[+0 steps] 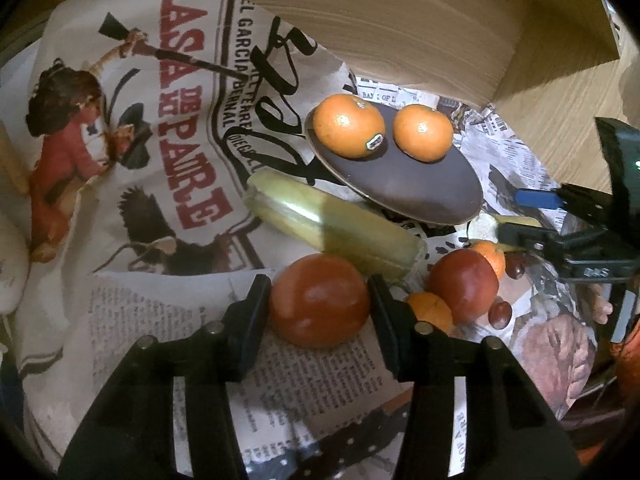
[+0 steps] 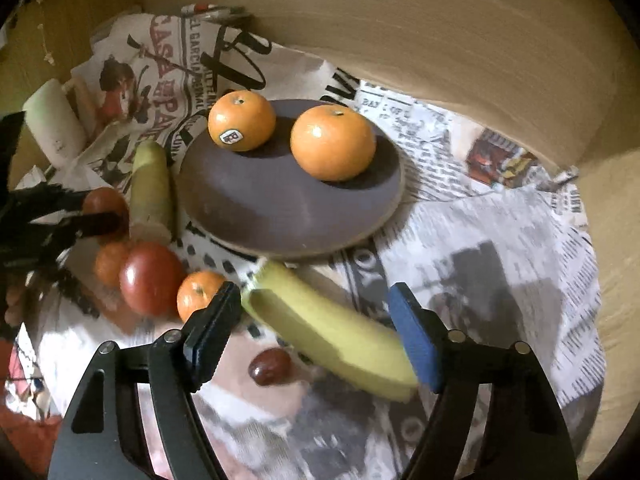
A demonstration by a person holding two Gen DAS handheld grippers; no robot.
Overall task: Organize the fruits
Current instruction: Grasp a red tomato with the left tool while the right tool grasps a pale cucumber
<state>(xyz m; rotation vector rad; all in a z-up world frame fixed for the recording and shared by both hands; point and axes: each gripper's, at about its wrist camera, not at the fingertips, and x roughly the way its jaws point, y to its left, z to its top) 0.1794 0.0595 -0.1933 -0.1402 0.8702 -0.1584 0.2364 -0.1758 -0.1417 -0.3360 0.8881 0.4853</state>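
The jaws of the left gripper (image 1: 320,296) sit on either side of a red tomato-like fruit (image 1: 320,300), both pads at its flanks and apparently pinching it. The jaws of the right gripper (image 2: 316,328) are spread wide around a yellow banana piece (image 2: 328,332), with a clear gap at the blue pad, so nothing is held there yet.

Two mandarins (image 2: 242,120) (image 2: 332,142) already sit on the dark round plate (image 2: 288,216), which rests on newspaper (image 2: 500,240) covering the worktop. A second red fruit (image 2: 150,276), two small mandarins (image 2: 198,292) (image 2: 110,262), a green-yellow banana piece (image 2: 150,192) and a dark grape (image 2: 269,366) lie loose just beside the plate.

Judged from here, the main risks are these:
- The red fruit is round and smooth; if only the pad tips bear on it, it could squirt out forward toward the green banana piece.
- The banana piece lies slanted across the right jaws, so closing could pinch one end and swing it.
- The plate is shallow, and a fruit set down hard could knock the mandarins rolling off.
- The two grippers work near each other and could collide over the loose fruit.
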